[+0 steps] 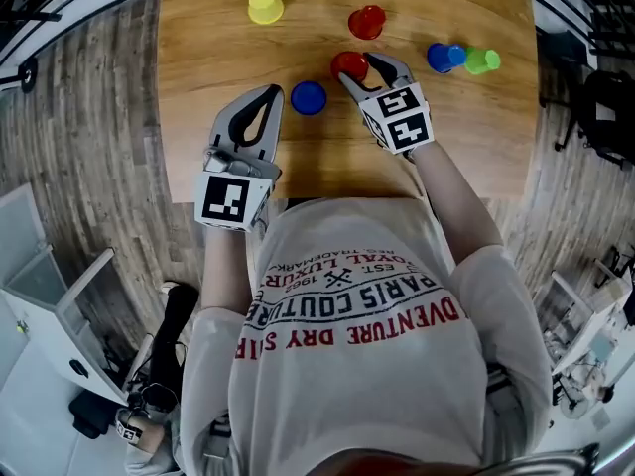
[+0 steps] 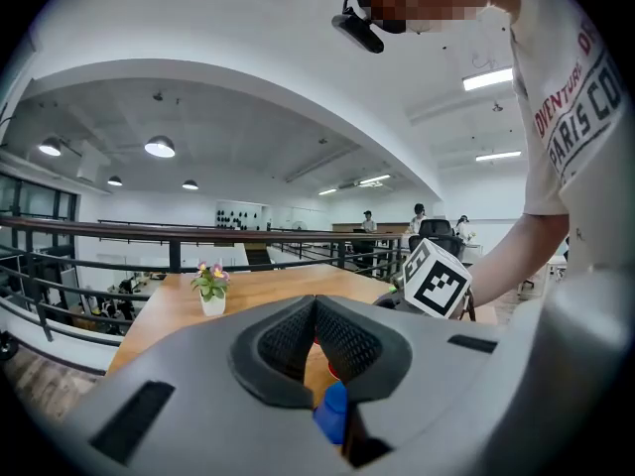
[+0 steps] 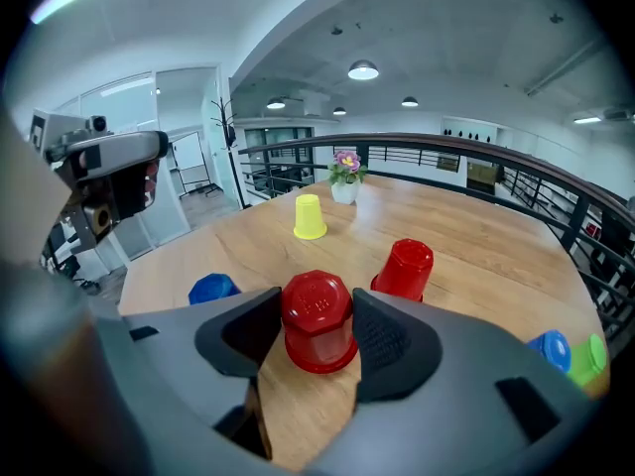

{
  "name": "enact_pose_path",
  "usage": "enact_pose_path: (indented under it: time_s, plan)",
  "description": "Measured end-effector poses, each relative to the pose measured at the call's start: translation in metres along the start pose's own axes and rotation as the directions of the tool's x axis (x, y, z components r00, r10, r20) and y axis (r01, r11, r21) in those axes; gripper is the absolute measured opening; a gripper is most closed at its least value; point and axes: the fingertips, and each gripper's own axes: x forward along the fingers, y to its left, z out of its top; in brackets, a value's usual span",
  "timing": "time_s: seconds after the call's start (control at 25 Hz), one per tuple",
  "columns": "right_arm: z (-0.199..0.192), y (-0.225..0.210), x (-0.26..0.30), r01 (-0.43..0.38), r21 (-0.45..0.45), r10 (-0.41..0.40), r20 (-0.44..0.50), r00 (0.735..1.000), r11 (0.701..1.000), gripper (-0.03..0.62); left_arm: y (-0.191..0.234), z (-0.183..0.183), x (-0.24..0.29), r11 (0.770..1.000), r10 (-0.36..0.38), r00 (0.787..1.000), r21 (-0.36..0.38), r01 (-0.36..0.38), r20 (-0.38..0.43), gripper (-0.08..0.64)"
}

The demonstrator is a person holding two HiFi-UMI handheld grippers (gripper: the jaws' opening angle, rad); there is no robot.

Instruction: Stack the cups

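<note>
Printed shirt (image 1: 357, 315) nearest, low in head view. Wood surface (image 1: 298, 162) beyond. Left tool (image 1: 271, 93) pinched shut, empty, beside inverted blue cup (image 1: 309, 97). Right tool (image 3: 316, 337) clamped on inverted red cup (image 3: 317, 310), on surface. Behind: 2nd red cup (image 1: 366, 22), yellow cup (image 1: 265, 6), both mouth-down. Far right: tipped blue cup (image 1: 445, 57) & green cup (image 1: 482, 60) on sides.

1. A wooden table (image 1: 198, 48) stands on grey plank flooring (image 1: 89, 137).
2. A small potted flowering plant (image 2: 210, 290) sits near the table's far edge.
3. A black railing (image 2: 119, 230) runs beyond the table.
4. The white vaulted ceiling (image 2: 248, 77) carries round lamps (image 3: 363, 70) and strip lights (image 2: 488, 78).
5. Glass partitions (image 3: 189, 167) line one side, and a white cabinet (image 1: 40, 305) stands on the floor.
</note>
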Motion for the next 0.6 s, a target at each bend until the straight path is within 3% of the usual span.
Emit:
enact_pose_path:
  time_s: [0.32, 0.6]
  plan:
    - [-0.034, 0.032, -0.025, 0.003, 0.006, -0.003, -0.014, 1.000, 1.000, 0.239, -0.020, -0.003, -0.012, 0.997, -0.073, 0.997, 0.039, 0.072, 0.023, 0.017]
    - [-0.047, 0.043, -0.023, 0.005, 0.032, -0.005, -0.010, 1.000, 0.999, 0.240, -0.032, -0.013, -0.023, 0.996, -0.084, 0.996, 0.033, 0.083, 0.004, 0.017]
